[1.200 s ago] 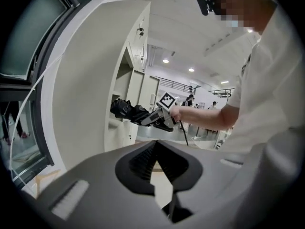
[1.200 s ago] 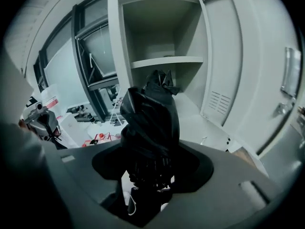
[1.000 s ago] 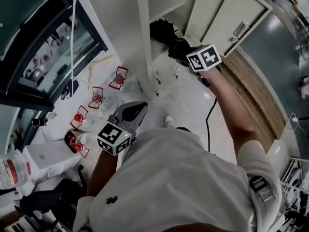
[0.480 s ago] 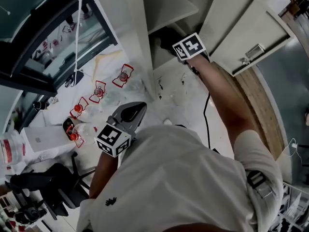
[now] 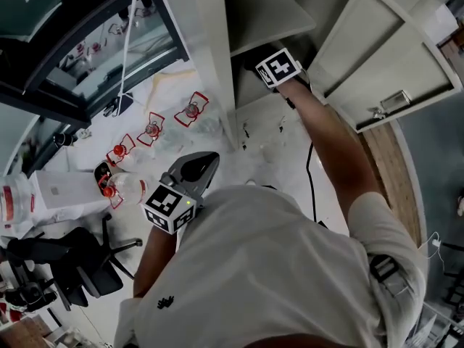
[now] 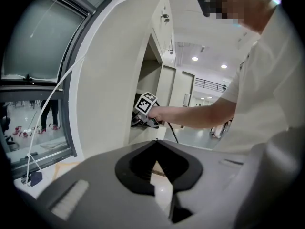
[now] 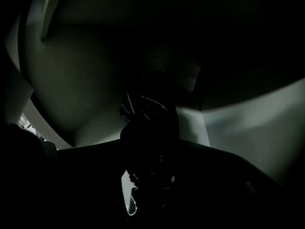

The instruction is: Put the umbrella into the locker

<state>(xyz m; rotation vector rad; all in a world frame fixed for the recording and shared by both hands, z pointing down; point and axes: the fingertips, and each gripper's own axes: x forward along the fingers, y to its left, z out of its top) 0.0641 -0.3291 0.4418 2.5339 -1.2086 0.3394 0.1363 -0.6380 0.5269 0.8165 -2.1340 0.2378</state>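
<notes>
A black folded umbrella point(image 7: 147, 123) sits inside the lower compartment of a pale locker point(image 5: 212, 56), under its shelf point(image 5: 264, 20), with its bunched fabric pointing toward the back wall. The right hand-held gripper point(image 5: 267, 62) is pinching the umbrella at its near end. That gripper's view is very dark because it is deep in the compartment, but the fabric plainly sits between the jaws. The person's right arm is stretched well forward to reach that far in. The locker door point(image 5: 384, 56) stands swung wide to the right, which leaves the opening free. The left hand-held gripper point(image 5: 205, 159) is held low by the person's chest, well apart from the locker. Its jaws are pressed together at the tips with nothing between them, and it appears to have no part in this step. The umbrella looks almost in place, so what seems left is to let go and draw the arm out.
</notes>
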